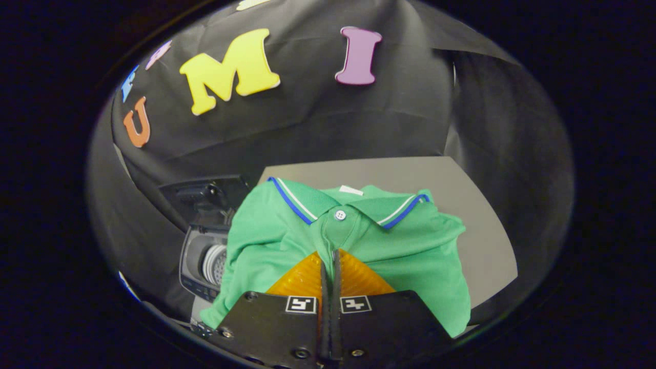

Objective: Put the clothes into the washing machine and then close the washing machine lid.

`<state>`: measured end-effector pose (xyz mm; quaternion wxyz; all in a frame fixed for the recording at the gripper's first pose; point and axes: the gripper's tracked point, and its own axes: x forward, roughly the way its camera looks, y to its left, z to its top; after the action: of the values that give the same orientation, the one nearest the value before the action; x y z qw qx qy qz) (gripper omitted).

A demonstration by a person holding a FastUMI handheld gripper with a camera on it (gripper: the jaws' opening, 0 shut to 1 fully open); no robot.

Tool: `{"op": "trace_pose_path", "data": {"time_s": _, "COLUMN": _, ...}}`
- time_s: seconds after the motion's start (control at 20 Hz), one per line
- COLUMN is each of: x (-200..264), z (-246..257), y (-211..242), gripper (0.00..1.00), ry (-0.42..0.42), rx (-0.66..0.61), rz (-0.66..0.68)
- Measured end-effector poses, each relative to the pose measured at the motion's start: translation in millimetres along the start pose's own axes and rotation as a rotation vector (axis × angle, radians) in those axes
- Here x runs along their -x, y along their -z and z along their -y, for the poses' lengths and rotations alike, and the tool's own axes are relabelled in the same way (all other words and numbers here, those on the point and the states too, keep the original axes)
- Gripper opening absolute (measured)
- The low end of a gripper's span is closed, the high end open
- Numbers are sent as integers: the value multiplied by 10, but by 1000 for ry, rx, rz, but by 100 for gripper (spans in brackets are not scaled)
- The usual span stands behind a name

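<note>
I have the green polo shirt (359,241) pinched at its front, just below the buttoned collar, and it hangs from my gripper (330,261) with the two orange fingers (302,279) drawn together on a fold of the cloth, so the jaws are closed on the shirt with only a thin seam left between them. I judge that taking it near the placket keeps the collar up and lets the body and sleeves drape down either side, which should make it easier to drop as one bundle. The shirt seems lifted rather than lying flat, since its lower part falls past the fingers and its left sleeve hangs over the washing machine (202,266). That machine sits off the left edge of the grey table (482,236), lower than the shirt, with its lid (205,195) raised and the pale drum (214,264) showing inside, so the opening is ready and the shirt is not yet in it. The table's far edge and right corner are bare behind the collar. As for writing, a small white tag (351,190) sits inside the collar but I cannot read it; the fingers' mounts carry black-and-white square markers (301,304), no words.
</note>
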<state>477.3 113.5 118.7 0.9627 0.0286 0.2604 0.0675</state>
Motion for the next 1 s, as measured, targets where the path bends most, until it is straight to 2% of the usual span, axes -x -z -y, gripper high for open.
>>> {"op": "trace_pose_path", "data": {"time_s": 0.15, "x": 258, "z": -162, "y": -55, "gripper": 4, "ry": -39, "rx": 10, "rz": 74}}
{"op": "trace_pose_path", "data": {"time_s": 0.45, "x": 955, "z": -645, "y": -436, "gripper": 4, "ry": -143, "rx": -46, "rz": 252}}
{"op": "trace_pose_path", "data": {"time_s": 0.85, "x": 1930, "z": -1532, "y": -1131, "gripper": 4, "ry": -272, "rx": -21, "rz": 478}}
{"op": "trace_pose_path", "data": {"time_s": 1.0, "x": 2134, "z": -1846, "y": -1322, "gripper": 4, "ry": -286, "rx": 15, "rz": 532}}
